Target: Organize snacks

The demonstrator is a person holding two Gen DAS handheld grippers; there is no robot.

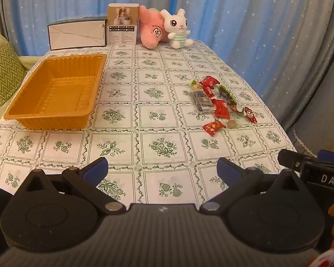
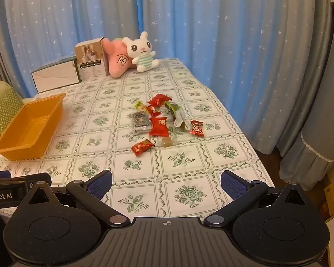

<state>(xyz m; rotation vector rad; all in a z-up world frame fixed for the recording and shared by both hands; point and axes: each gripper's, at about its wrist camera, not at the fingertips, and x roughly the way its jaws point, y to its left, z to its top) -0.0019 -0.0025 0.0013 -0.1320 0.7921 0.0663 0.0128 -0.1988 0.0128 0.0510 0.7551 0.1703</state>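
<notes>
Plush rabbit point(image 2: 143, 52) – boxes point(image 2: 90, 59) – behind snacks point(image 2: 164, 120)

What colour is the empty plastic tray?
Orange; the tray shows best in the left wrist view.

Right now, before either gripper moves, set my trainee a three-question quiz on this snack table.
1. True or false: the orange tray already holds some snacks.
2. Multiple choice: the snack pile lies A) inside the tray, B) loose on the tablecloth, apart from the tray, C) against the white rabbit plush.
3. Fill in: the left gripper and the right gripper are both ____, with nothing between their fingers.

Key
1. False: the tray is empty.
2. B.
3. Open.
</notes>
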